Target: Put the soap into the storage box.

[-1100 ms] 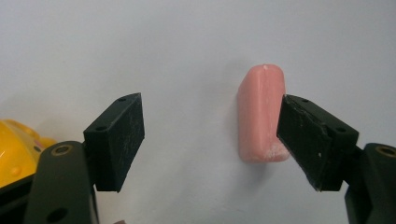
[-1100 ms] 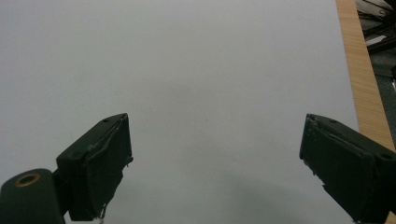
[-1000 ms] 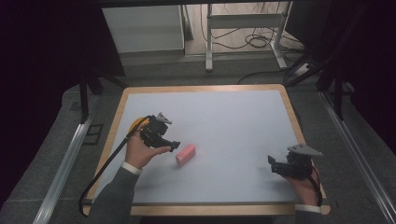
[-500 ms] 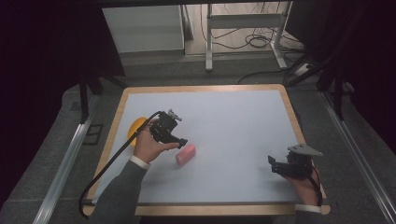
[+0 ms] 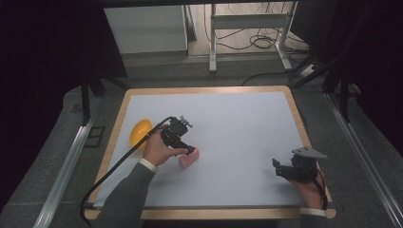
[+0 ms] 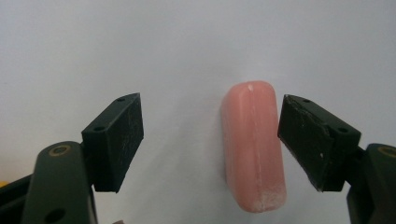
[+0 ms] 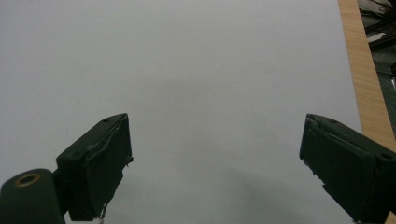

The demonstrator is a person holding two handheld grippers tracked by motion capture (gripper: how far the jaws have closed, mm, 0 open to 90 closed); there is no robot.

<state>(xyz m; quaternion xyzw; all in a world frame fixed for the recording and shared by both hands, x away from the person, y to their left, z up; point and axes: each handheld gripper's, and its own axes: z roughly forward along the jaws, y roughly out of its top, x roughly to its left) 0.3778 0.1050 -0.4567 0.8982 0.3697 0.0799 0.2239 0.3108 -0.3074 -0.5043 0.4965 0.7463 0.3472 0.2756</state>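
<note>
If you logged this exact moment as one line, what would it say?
left gripper: open, straddling pink bar, nearer one jaw | right gripper: open, nothing between jaws | orange object: near table's left edge

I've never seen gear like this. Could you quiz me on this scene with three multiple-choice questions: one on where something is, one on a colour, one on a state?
1. Where is the pink bar relative to the left hand-held gripper?
A. between its jaws
B. off the table
C. on top of the gripper

2. What colour is the round object by the table's left edge?
A. blue
B. orange-yellow
C. green

3. How are the right hand-held gripper's jaws?
A. shut on a bar
B. open with only bare table between them
C. shut on a cable

Answers: 1 A, the bar lies between the jaws, close to one; 2 B, seen from the high view; 3 B, the jaws stand wide apart.
</note>
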